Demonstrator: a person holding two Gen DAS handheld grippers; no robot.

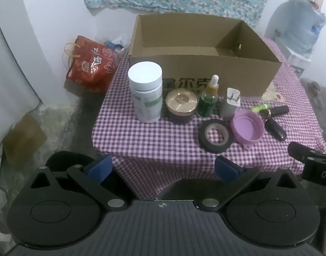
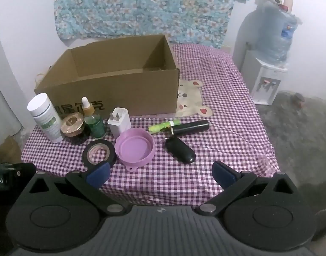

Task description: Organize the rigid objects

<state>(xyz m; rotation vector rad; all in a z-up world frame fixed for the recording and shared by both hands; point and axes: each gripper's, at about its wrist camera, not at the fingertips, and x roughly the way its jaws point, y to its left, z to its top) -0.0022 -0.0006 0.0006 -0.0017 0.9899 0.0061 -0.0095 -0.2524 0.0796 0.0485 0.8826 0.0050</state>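
Observation:
An open cardboard box (image 1: pixel 205 72) (image 2: pixel 111 98) stands at the back of the checkered table (image 2: pixel 216 132). In front of it sit a white bottle (image 1: pixel 146 91) (image 2: pixel 45 117), a gold-lidded jar (image 1: pixel 181 103) (image 2: pixel 73 124), a green dropper bottle (image 1: pixel 208 100) (image 2: pixel 94 121), a white charger (image 1: pixel 231 103) (image 2: pixel 119 122), a black tape roll (image 1: pixel 216 136) (image 2: pixel 99 154), a purple lid (image 1: pixel 247 129) (image 2: pixel 135 149), a green tube (image 2: pixel 164 125), a black cylinder (image 2: pixel 190 127) and a black oval case (image 2: pixel 180 152). My left gripper (image 1: pixel 163 169) and right gripper (image 2: pixel 160 173) hover open at the table's near edge, holding nothing.
A red gift bag (image 1: pixel 89 66) sits on the floor left of the table. A water dispenser (image 2: pixel 267 64) stands at the right wall. Floral cloth (image 2: pixel 145 6) hangs behind the box. The table's right half shows a bear print (image 2: pixel 192 102).

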